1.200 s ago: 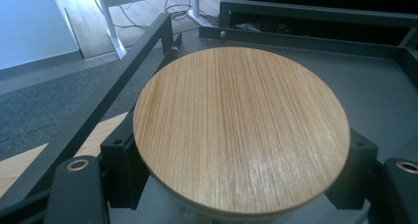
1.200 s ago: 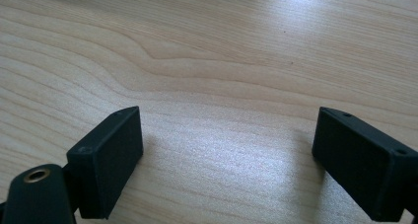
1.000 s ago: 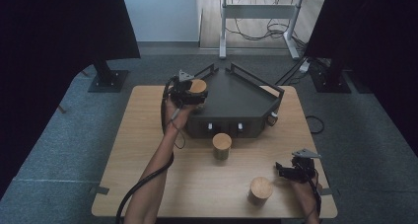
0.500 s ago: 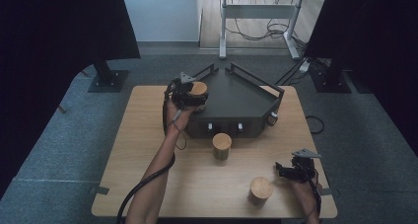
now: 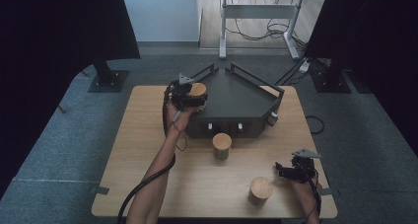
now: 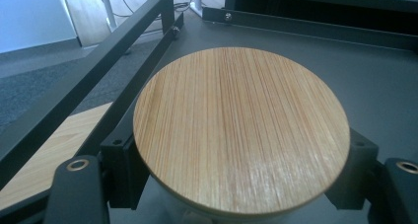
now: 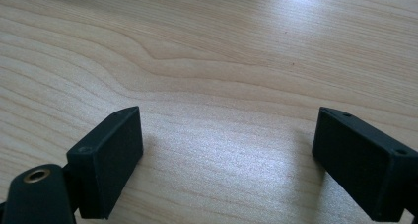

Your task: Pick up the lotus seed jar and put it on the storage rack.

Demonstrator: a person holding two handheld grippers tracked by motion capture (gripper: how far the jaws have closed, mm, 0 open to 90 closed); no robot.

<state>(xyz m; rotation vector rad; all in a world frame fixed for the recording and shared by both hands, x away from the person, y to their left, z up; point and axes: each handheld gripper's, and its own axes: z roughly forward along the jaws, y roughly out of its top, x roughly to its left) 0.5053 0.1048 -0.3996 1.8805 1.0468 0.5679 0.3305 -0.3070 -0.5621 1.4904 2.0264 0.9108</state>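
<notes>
1. High view: left gripper (image 5: 191, 96) clamped on a wood-lidded jar (image 5: 197, 90), held over the near-left corner of the dark tray (image 5: 246, 93). Presumably poised there for setting down inside the railed surface. Second jar (image 5: 222, 146) on the table (image 5: 148, 135), just ahead of the tray's front wall, well right of and nearer than that claw. Third jar (image 5: 260, 190) just left of the right gripper (image 5: 286, 171), apart from it.

2. Left gripper view: jaws pressed on both sides of the jar below the round bamboo lid (image 6: 241, 130); grip low on the body, lid left free. Tray floor (image 6: 374, 71) beyond the claw, side rail (image 6: 88, 81) to its left.

3. Right gripper view: jaws spread wide, nothing between them, bare tabletop (image 7: 222, 61) ahead. Likely parked open, ready for the neighbouring jar.
</notes>
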